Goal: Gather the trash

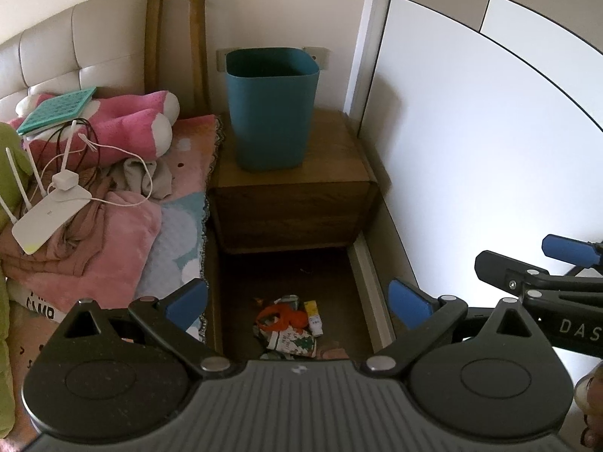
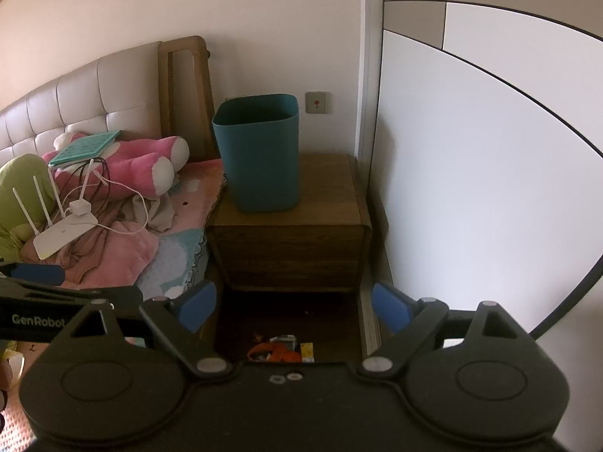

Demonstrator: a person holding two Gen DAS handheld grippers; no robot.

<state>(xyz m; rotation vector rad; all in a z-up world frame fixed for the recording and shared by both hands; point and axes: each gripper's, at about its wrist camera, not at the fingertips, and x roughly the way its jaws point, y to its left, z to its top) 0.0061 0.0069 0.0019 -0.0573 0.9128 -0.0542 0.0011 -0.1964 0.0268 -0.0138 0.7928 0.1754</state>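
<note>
Teal and made of smooth plastic, the square-mouthed waste bin (image 1: pixel 272 109) stood upright on the dark wooden bedside cabinet (image 1: pixel 294 196), between the cluttered bed (image 1: pixel 113 226) and the white wardrobe door (image 1: pixel 471 132). On the dark floor strip (image 1: pixel 328 278) below the cabinet lay a small heap of crumpled wrappers (image 1: pixel 288 326): orange film, printed white-and-green packaging and a small yellow-and-white box, touching one another. The left gripper (image 1: pixel 297 301) hung above this heap with its blue-padded jaws spread wide and holding nothing; the right gripper (image 2: pixel 294 307) was likewise open and empty, just beside it. The litter was judged light, soft and crushable, the film likely slippery. A pinch across the bunched orange film or a folded wrapper edge appeared soundest, taking one piece at a time.
</note>
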